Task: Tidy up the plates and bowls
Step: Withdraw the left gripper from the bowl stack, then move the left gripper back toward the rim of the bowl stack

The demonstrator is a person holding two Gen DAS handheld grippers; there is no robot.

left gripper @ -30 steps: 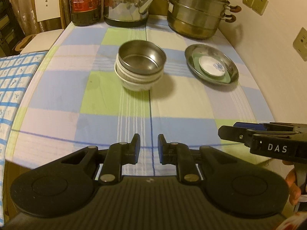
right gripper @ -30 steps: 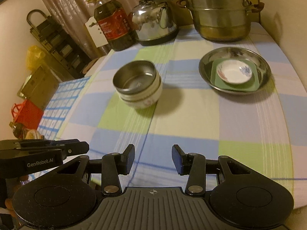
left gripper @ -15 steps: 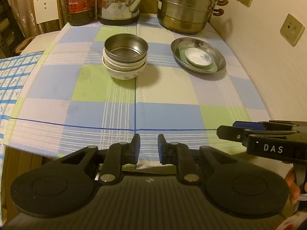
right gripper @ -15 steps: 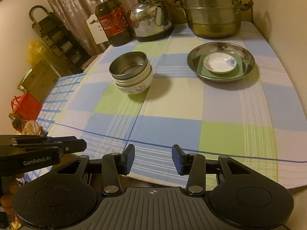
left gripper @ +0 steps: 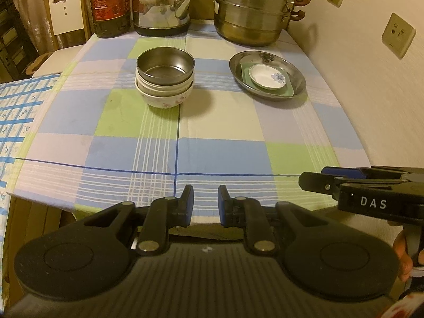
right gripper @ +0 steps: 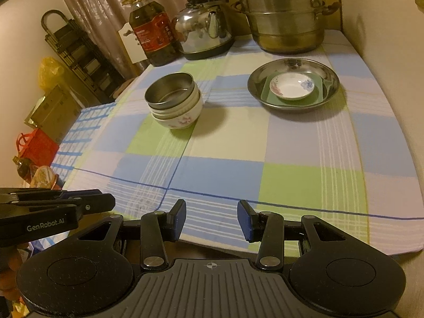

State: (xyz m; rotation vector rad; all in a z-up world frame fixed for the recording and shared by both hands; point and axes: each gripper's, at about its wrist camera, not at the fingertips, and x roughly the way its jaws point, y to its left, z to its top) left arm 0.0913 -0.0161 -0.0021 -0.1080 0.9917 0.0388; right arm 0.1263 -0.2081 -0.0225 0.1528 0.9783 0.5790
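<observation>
Well ahead of the tongs, a steel bowl (left gripper: 164,65) is nesting upright atop two white floral ceramic bowls (left gripper: 167,96). Rightward, a shallow steel plate (left gripper: 267,75) is holding a green square dish (left gripper: 287,90) and a small white floral saucer (left gripper: 267,76).

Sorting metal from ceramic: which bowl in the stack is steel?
The top bowl, plain grey metal, nested in the white ceramic bowls; the bottom one shows pink flowers.

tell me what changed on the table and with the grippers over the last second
Both grippers drew back from the table: the bowl stack and steel plate now sit farther off, and the cloth's near edge shows. Nothing was gripped or released; the left gripper and right gripper stay empty, gaps unchanged. Bowls, plates, kettle and steamer pot kept their places.
</observation>
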